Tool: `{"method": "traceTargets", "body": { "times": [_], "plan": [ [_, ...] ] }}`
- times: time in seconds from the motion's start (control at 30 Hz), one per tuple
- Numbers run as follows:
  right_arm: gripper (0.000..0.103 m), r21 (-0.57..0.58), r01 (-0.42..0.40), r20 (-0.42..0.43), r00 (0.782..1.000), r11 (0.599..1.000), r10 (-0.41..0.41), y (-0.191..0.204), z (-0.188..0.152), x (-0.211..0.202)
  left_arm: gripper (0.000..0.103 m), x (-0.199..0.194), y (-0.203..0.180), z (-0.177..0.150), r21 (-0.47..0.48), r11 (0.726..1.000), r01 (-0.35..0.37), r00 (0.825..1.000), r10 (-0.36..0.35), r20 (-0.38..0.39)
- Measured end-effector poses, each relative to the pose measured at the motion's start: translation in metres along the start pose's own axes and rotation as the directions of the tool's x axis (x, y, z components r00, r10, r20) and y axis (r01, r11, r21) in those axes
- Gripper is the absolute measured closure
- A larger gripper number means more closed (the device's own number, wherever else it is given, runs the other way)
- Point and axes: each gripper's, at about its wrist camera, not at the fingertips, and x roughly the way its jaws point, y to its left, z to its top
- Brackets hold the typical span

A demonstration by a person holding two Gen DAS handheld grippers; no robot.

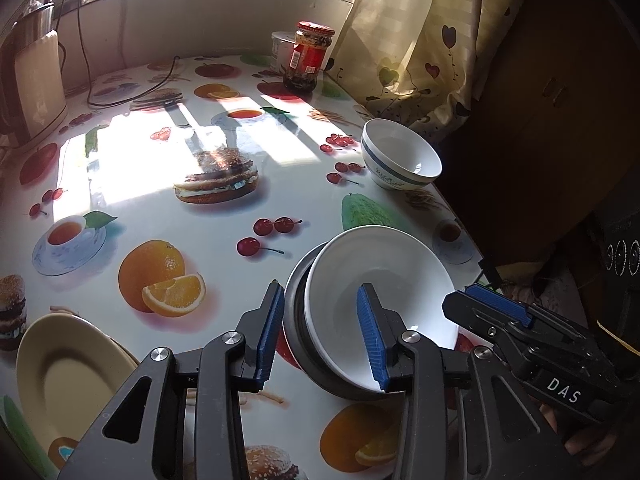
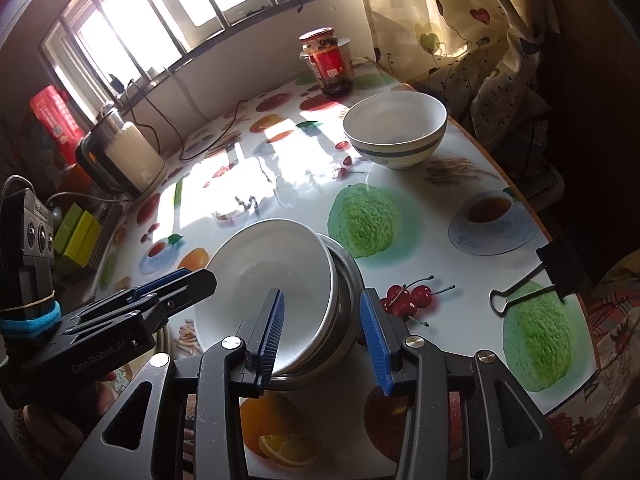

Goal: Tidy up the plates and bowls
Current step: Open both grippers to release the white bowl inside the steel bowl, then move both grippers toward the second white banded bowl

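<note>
A white bowl (image 1: 384,276) lies tilted inside a steel bowl (image 1: 316,372) near the table's front edge; both also show in the right wrist view, the white bowl (image 2: 272,276) and the steel bowl (image 2: 346,312). My left gripper (image 1: 322,332) is open, its jaws astride the near rims of both bowls, one finger inside the white bowl. My right gripper (image 2: 324,336) is open and straddles the same rims from the other side. A blue-banded white bowl (image 1: 400,160) stands farther back on the right (image 2: 394,132). A cream plate (image 1: 64,376) lies at the left.
A fruit-print table (image 1: 200,220) carries a red-lidded jar (image 1: 308,56), a kettle (image 1: 36,84) with cables at the back left, and a binder clip (image 2: 532,280) on its right edge. A curtain (image 1: 420,40) hangs at the right.
</note>
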Motion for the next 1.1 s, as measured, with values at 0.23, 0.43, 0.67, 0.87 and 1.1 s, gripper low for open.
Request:
{"method": "traceTargets", "body": {
  "times": [0.23, 0.43, 0.67, 0.87, 1.1],
  "plan": [
    [0.051, -0.002, 0.011, 0.024, 1.000, 1.000, -0.011, -0.001, 0.008, -0.004, 0.059, -0.003, -0.004, 0.013, 0.018, 1.000, -0.018, 1.000, 0.018, 0.016],
    [0.050, -0.001, 0.030, 0.039, 0.999, 1.000, -0.030, -0.004, 0.014, -0.004, 0.059, 0.001, -0.010, 0.025, 0.039, 0.999, -0.024, 1.000, 0.023, 0.021],
    [0.050, 0.002, 0.045, 0.057, 0.997, 0.999, -0.045, -0.010, 0.026, -0.003, 0.059, 0.010, -0.016, 0.040, 0.060, 0.998, -0.021, 1.000, 0.019, 0.023],
    [0.050, 0.008, 0.062, 0.073, 0.995, 0.998, -0.063, -0.020, 0.040, -0.002, 0.059, 0.018, -0.024, 0.057, 0.074, 0.997, -0.014, 1.000, 0.012, 0.029],
    [0.050, 0.017, 0.081, 0.083, 0.993, 0.997, -0.082, -0.034, 0.055, 0.001, 0.059, 0.030, -0.033, 0.072, 0.090, 0.996, -0.003, 1.000, 0.000, 0.028]
  ]
}}
